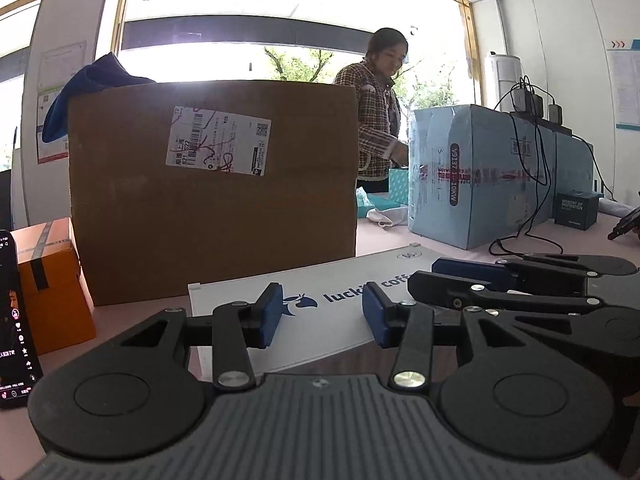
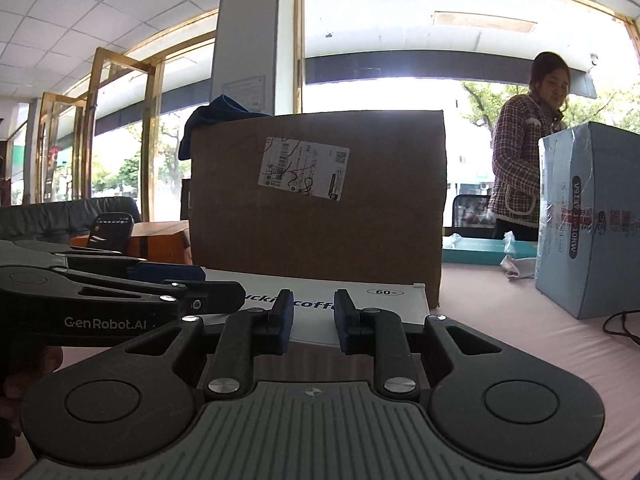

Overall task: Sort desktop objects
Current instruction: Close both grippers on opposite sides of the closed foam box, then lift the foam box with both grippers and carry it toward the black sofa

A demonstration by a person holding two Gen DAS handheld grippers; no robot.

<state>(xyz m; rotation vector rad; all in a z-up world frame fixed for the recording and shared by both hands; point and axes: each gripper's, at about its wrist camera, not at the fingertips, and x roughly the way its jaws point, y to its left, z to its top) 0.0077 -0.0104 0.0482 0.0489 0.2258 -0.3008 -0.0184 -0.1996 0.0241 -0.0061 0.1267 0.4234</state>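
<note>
Both grippers, left gripper (image 1: 322, 316) & right gripper (image 2: 313, 316), fingers released w/ nothing held, over white Luckin Coffee box (image 1: 344, 292): approach low, square, grab edge.

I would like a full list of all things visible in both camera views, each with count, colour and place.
Cardboard box: one, brown, white label, centre back of table.
Cloth: one, blue, on top of the cardboard box, left corner.
White board: one, white with blue coffee lettering, flat before both claws.
Small box: one, orange, left of cardboard box.
Phone: one, black, screen lit, far left.
Large carton: one, light blue, right.
Chargers with cables: several, black, on the carton.
Small cube box: one, dark, far right.
Person: one, plaid jacket, behind table.
Left claw: black, blue pads, open.
Right claw: black, blue pads, open.
</note>
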